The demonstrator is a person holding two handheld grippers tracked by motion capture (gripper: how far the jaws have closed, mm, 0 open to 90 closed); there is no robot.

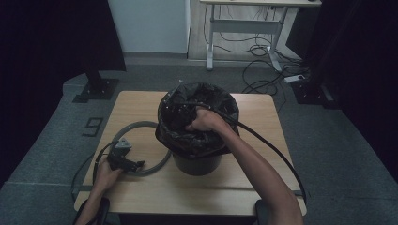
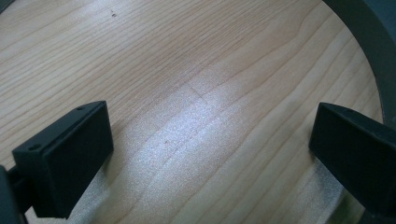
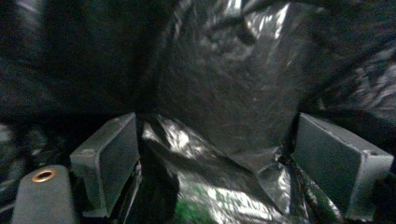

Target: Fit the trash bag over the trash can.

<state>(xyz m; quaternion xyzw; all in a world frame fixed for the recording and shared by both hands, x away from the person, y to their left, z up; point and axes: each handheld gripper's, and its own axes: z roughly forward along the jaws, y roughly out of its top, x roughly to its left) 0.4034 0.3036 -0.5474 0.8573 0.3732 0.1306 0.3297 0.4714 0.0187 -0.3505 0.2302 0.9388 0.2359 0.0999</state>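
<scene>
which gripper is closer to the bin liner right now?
Right. The right gripper is down inside the black bin liner, jaws open amid its folds. The left gripper rests on the table, beside the bin.

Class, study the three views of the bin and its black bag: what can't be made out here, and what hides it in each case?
- Right gripper: high view, sunk inside the black bag, behind the right hand.
- Bin's inside: right gripper view, covered by dark, blurred bag film.
- Grey ring: left gripper view, cut off by the right edge.
</scene>
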